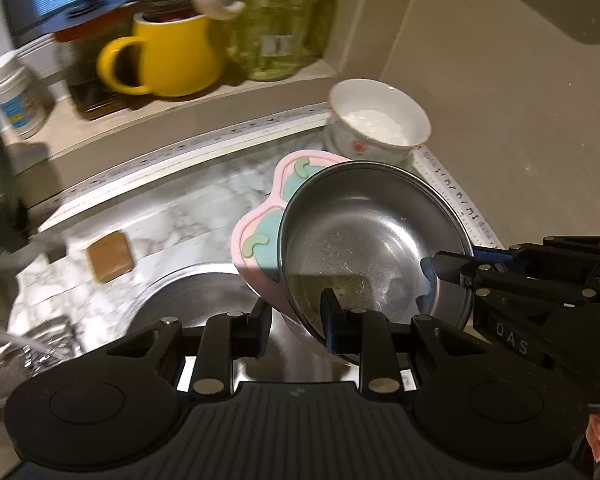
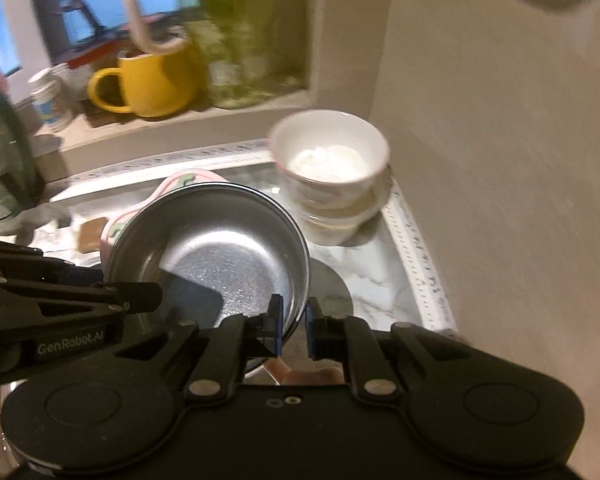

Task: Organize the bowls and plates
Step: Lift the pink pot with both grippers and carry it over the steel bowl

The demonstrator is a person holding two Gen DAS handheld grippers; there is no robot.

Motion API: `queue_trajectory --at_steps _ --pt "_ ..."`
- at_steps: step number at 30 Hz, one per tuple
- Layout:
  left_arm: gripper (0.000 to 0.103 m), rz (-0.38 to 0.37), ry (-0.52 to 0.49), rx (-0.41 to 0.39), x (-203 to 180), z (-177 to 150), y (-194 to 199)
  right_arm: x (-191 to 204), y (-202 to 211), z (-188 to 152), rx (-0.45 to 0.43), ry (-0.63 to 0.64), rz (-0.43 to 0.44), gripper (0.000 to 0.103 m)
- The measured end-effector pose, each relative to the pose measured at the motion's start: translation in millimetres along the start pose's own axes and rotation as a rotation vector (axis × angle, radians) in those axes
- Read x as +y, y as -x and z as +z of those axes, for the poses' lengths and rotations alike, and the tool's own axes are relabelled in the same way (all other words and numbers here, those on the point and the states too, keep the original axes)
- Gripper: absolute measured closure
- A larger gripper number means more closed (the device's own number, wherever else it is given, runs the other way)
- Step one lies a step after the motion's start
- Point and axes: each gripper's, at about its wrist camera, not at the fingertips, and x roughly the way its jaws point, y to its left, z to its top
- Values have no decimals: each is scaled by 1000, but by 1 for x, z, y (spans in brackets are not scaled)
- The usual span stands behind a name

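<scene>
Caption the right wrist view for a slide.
Both tools, right and left, grip the steel bowl over the pink plate, beside the white bowl.

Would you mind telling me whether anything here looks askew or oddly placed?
Yes: the steel bowl is tilted steeply, held at its rim by both the left gripper and the right gripper, with a pink plate pressed against its underside. Behind it, the white bowl sits slightly crooked on its stack.

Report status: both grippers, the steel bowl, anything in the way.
Left gripper and right gripper both shut on steel bowl, rim pinched. Bowl over pink plate. White bowl ahead on the counter corner.
</scene>
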Motion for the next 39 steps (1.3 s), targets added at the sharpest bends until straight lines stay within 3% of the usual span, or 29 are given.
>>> queue_trajectory --at_steps 8,18,39 --pt "79 25 29 19 39 -25 19 54 5 0 24 82 28 92" --pt "79 56 59 88 74 -56 2 101 -9 -15 78 144 61 91" --pt "79 57 48 160 87 -77 -31 128 -49 -30 174 174 82 89"
